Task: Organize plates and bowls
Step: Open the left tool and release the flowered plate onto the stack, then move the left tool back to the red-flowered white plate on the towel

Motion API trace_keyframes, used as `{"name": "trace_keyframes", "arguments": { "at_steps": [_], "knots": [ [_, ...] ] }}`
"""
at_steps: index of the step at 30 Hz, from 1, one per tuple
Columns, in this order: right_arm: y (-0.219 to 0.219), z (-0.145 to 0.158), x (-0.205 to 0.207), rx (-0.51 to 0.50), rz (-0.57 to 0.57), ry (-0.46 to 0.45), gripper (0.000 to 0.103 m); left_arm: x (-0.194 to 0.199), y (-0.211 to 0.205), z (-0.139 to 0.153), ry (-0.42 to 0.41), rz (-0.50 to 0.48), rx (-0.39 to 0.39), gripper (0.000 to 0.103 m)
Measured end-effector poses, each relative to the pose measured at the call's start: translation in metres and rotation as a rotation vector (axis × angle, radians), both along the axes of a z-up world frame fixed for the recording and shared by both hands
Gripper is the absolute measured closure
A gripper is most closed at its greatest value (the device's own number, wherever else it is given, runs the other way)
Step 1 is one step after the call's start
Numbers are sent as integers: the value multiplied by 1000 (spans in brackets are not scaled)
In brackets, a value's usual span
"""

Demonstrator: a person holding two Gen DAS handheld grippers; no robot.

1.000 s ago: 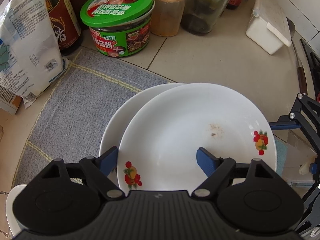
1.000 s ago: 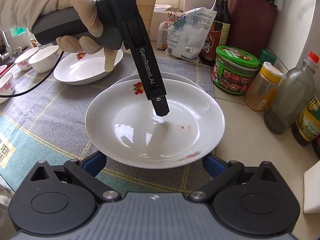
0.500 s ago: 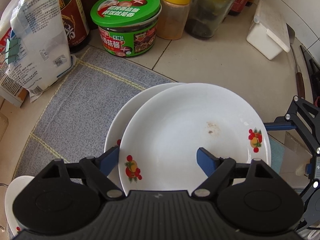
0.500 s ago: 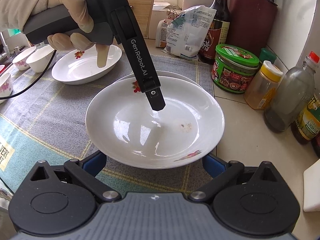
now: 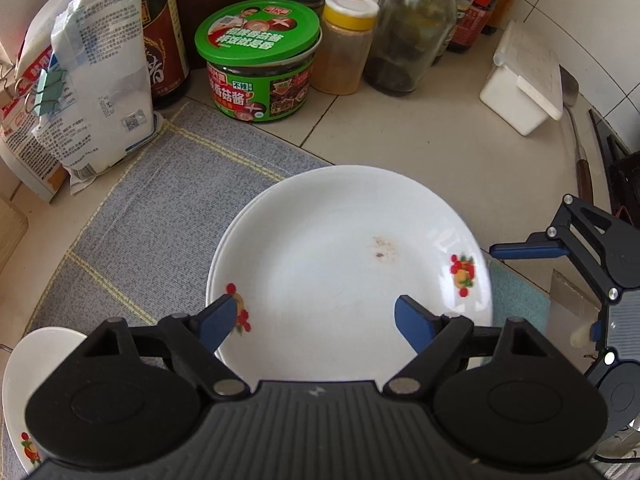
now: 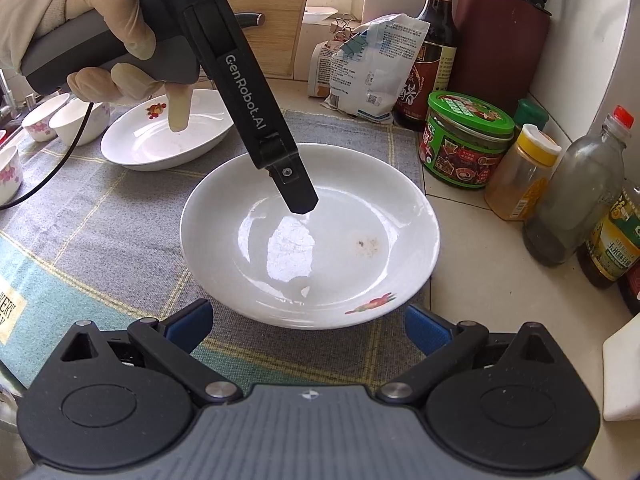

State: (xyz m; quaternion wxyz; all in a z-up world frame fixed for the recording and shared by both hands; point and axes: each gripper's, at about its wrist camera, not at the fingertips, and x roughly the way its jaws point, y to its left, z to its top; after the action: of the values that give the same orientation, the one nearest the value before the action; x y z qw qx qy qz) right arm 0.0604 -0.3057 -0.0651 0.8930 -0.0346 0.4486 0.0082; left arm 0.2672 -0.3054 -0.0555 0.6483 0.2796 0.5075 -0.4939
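A white plate (image 5: 348, 264) with fruit prints and a brown smudge lies on a second plate, of which only a thin rim (image 5: 216, 264) shows at its left. Both rest on the grey mat. My left gripper (image 5: 314, 312) hangs open above the top plate's near side, with nothing between its fingers. In the right wrist view the left gripper (image 6: 302, 202) points down over the plate (image 6: 312, 240), held by a gloved hand. My right gripper (image 6: 308, 314) stands open just in front of the plate's near rim, not touching it. A third plate (image 6: 160, 148) lies at the back left.
Small flowered bowls (image 6: 76, 120) stand at the mat's far left. A green-lidded jar (image 5: 260, 64), a yellow-capped spice jar (image 5: 348, 48), bottles, a white flour bag (image 5: 100, 92) and a white box (image 5: 524, 84) line the back of the tiled counter.
The top plate, offset to the right before, now sits almost squarely on the lower one. My left gripper has risen and drawn back a little. The right gripper has kept still.
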Motion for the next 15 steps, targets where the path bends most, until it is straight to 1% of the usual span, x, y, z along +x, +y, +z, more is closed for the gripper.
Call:
{"name": "trace_keyframes", "arguments": {
  "at_steps": [3,7,11,15],
  "knots": [
    [2,2,-1,-7,4,-10,0,-5,13,12,-21,24,-58,17],
    [7,8,-6,-23,4,-34,0,-19,36,32,-103,75,-153,17],
    [11,15,-11,-19,8,-71,0,-35,63,46,-191,152,-226,12],
    [19,20,-15,-10,14,-108,0,-54,92,53,-261,243,-279,11]
  ]
}}
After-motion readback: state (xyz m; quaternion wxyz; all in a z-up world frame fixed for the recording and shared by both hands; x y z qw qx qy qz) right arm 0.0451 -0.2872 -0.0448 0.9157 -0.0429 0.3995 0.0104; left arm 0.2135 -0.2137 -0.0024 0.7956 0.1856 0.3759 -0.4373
